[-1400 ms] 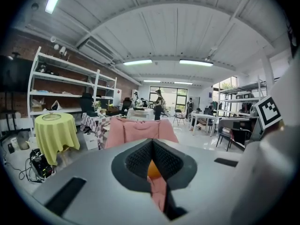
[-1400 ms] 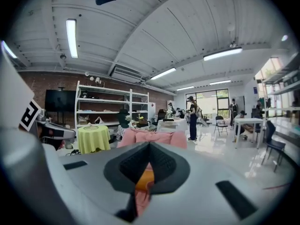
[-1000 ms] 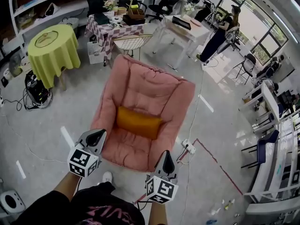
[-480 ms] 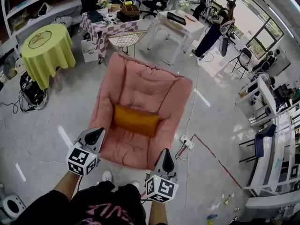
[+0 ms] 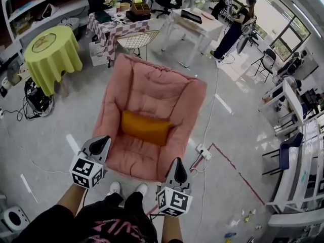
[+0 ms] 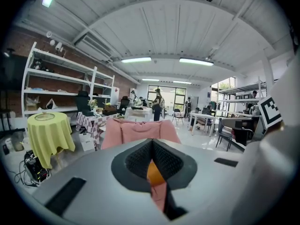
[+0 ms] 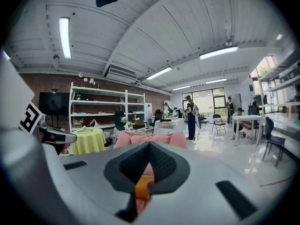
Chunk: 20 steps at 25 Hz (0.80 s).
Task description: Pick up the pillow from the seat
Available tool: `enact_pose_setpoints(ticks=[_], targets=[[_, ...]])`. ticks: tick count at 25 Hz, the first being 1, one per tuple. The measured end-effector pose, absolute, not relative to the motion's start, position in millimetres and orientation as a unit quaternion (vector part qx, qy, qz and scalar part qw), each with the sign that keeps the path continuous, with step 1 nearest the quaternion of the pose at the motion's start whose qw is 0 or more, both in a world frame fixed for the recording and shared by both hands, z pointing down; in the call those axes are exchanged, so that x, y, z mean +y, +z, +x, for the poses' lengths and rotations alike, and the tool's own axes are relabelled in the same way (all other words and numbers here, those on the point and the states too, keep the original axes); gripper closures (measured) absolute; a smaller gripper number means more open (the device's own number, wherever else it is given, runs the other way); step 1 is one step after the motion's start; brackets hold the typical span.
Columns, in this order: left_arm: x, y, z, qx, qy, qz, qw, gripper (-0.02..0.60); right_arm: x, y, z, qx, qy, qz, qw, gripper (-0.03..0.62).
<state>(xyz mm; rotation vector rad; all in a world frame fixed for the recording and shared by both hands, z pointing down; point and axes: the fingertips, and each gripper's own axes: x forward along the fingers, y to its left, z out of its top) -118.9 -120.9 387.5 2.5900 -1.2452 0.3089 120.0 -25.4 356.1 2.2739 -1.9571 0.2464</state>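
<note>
**Workshop floor: the person has closed in on the seat, pillow not yet touched**

Grey concrete floor (image 5: 50,130) runs around a pink cushioned seat (image 5: 157,87), with tables, shelving and office chairs further back. Since a second ago the seat has slid lower in the head view. Both shoes (image 5: 126,188) now show just short of its front edge, where only one showed before. I take that to mean the person has stepped up to within reach, so the approach is about done and the grasp has not begun.

The left gripper (image 5: 103,143) hangs over the seat's front left corner and the right gripper (image 5: 177,165) over its front right edge. Each has its fingers pressed together on nothing. Neither touches the cushion. Both must open before they can take anything.

The orange pillow (image 5: 145,127) lies flat across the middle of the seat, at the fold below the backrest. It shows as an orange sliver past each gripper's closed tips (image 6: 153,171) (image 7: 142,185).

The seat cradles nothing but the pillow. On the checked table (image 5: 114,27) an open box (image 5: 140,8) holds things too small to name. What is in the white crate (image 5: 98,49) beside that table cannot be told.
</note>
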Motion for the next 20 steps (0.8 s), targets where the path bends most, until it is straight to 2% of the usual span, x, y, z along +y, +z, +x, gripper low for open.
enact_pose_setpoints(ticks=[13,20], targets=[[-109.0,392.0,-49.1,-0.458,0.125,0.872,0.121,0.574,-27.4,378.0,209.9,-0.668,0.106,0.734,0.067,0.576],[-119.4,406.6,-59.5,-0.459,0.133,0.869,0.128,0.574,-35.9,387.7,217.1,-0.653,0.113,0.747,0.054,0.576]])
